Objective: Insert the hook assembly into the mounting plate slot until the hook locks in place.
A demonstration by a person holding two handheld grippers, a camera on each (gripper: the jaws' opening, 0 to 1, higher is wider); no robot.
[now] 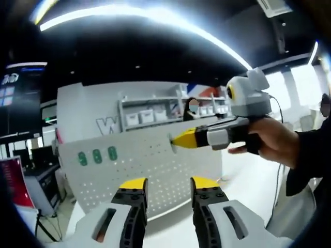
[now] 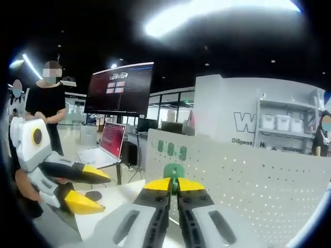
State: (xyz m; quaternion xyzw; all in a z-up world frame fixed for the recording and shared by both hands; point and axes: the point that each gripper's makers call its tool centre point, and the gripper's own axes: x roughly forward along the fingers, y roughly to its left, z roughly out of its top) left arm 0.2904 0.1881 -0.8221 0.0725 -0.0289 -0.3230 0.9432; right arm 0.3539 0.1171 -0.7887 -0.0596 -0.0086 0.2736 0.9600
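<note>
The right gripper is pinching a small green plastic hook between its yellow-tipped jaws, which are pressed nearly together on the piece, and is holding it directly in front of the upright white perforated mounting board; the hook's long axis appears to be pointing forward along the jaws, toward the board face. In the left gripper view, the right gripper is reaching in from the right, its tip touching or just beside the board, carried by a person's hand. The left gripper is hovering with jaws spread and nothing between them, farther from the board than the right. Three green hooks are sitting in a row on the board's upper part, well apart from the fourth, held one. Whether the held hook is entering a slot cannot be told.
</note>
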